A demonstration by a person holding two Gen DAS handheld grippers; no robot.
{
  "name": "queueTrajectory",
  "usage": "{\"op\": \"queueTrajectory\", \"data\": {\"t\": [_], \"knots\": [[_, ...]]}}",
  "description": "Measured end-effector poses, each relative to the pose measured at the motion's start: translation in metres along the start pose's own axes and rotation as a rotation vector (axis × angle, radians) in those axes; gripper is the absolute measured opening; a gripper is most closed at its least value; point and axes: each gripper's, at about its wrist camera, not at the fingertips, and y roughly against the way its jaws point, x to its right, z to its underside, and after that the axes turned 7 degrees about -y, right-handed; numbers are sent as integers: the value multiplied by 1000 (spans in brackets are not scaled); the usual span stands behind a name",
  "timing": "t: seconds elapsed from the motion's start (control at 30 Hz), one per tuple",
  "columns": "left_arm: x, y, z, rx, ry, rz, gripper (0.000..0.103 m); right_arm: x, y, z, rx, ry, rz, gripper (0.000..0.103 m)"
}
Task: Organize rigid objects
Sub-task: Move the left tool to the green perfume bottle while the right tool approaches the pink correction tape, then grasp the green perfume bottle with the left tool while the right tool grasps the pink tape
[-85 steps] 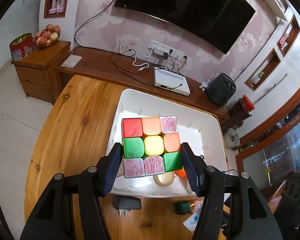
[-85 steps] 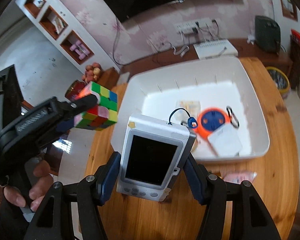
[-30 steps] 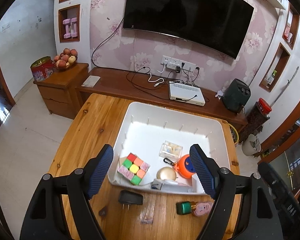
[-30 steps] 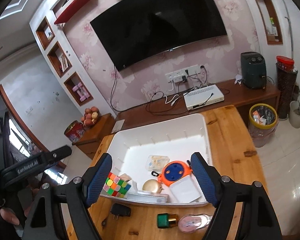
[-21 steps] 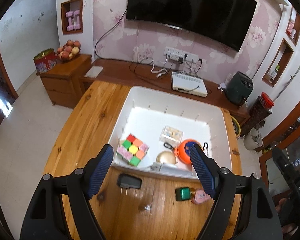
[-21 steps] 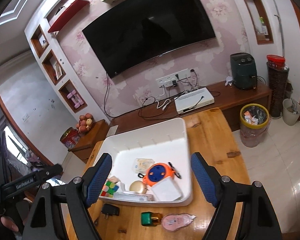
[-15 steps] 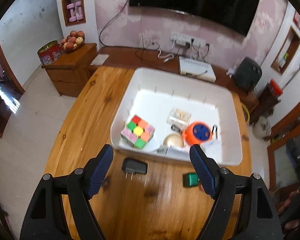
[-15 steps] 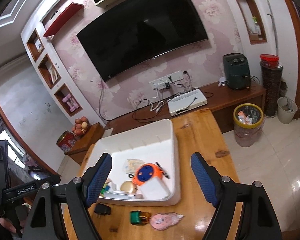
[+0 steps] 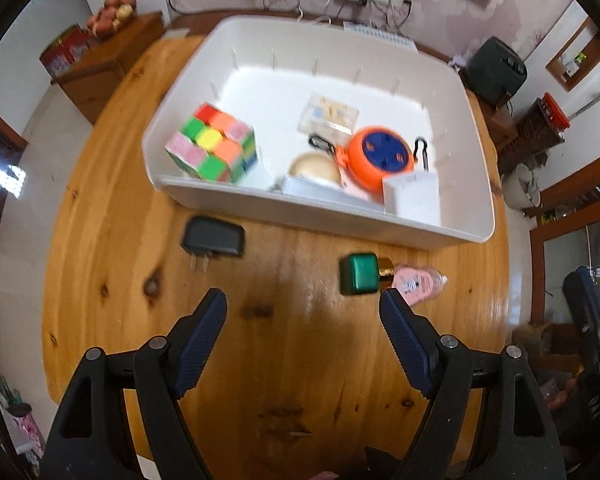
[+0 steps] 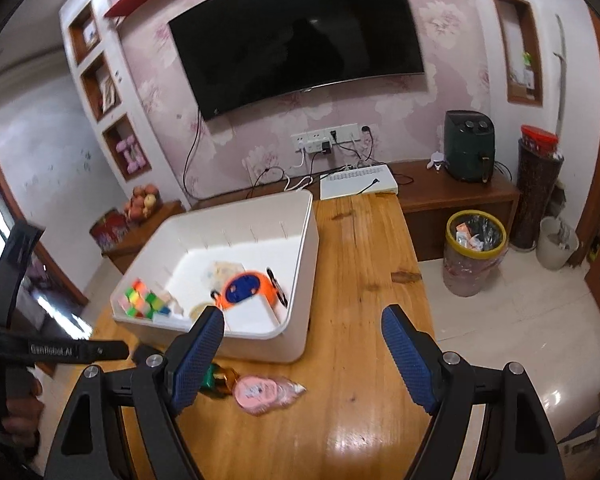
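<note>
Green-capped bottle (image 9: 359, 275) lies just beyond the spread left tool (image 9: 303, 312).

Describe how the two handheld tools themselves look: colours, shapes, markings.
Both match: the left tool and right tool each have two black triangular cut-out arms with silver screws, ending in dark blue ribbed pads. Seen from the right wrist camera, the left tool's black body bears white lettering, too blurred to read reliably.

The storage bin (image 9: 332, 216) sits on the wooden table (image 9: 292, 380). Inside it, the puzzle cube (image 9: 212, 142) lies at the left end and the cable reel (image 9: 380, 158) toward the right. In front of the bin, the power adapter (image 9: 214, 238) lies left and the capped bottle (image 9: 366, 274) right.
</note>
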Motion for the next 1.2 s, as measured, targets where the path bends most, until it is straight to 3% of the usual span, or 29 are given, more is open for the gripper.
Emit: {"op": "queueTrajectory", "data": {"t": [0.23, 0.47, 0.6, 0.87, 1.2], "knots": [[13, -20, -1, -57, -8, -6, 81, -10, -16, 30, -56, 103, 20, 82], [12, -45, -5, -122, 25, 45, 81, -24, -39, 61, -135, 184, 13, 87], [12, -56, -3, -152, 49, 78, 81, -33, -52, 76, -155, 249, 30, 102], [16, -70, -7, -193, 89, 146, 81, -44, -76, 90, -159, 331, 36, 102], [18, -85, -17, -230, 137, 158, 81, -51, -99, 99, -194, 349, 42, 102]]}}
